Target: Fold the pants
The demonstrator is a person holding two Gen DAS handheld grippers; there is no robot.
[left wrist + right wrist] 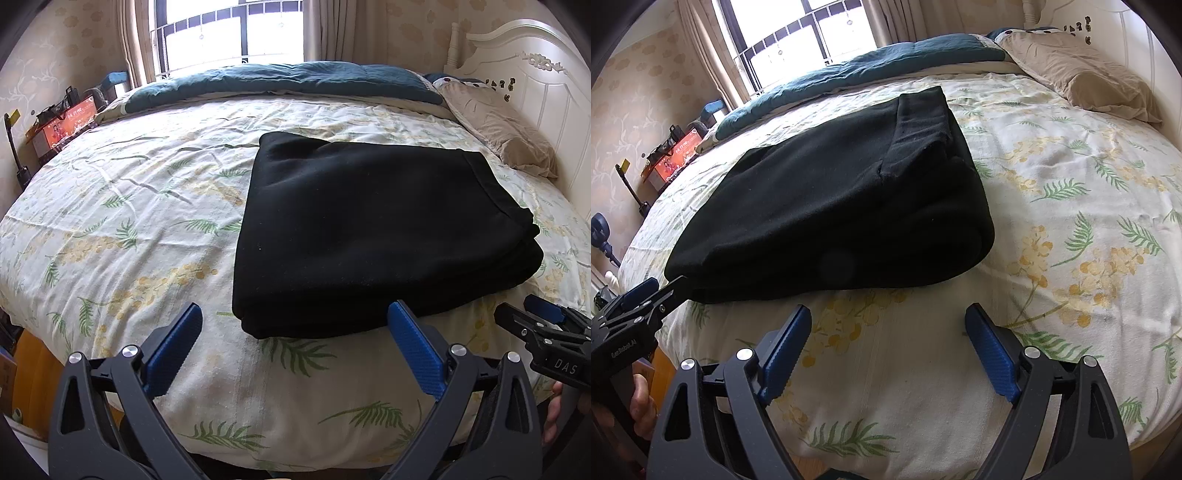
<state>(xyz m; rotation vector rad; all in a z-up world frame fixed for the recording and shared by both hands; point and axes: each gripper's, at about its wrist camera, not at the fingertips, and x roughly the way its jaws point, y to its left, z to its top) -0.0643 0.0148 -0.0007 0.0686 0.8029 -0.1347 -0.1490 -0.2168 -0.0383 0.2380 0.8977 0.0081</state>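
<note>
The black pants (373,229) lie folded in a thick rectangular stack on the floral bedsheet (122,229); they also show in the right wrist view (831,206). My left gripper (295,321) is open and empty, just short of the stack's near edge. My right gripper (888,321) is open and empty, just in front of the stack's near right corner. Each gripper shows at the edge of the other's view: the right one (524,314) and the left one (661,286), whose tip is close to the stack's near left corner.
A teal quilt (280,81) lies bunched along the bed's far side under the window. A tan pillow (495,125) rests by the white headboard (532,74). Boxes and clutter (62,125) stand beside the bed at the left. The bed's near edge is just below the grippers.
</note>
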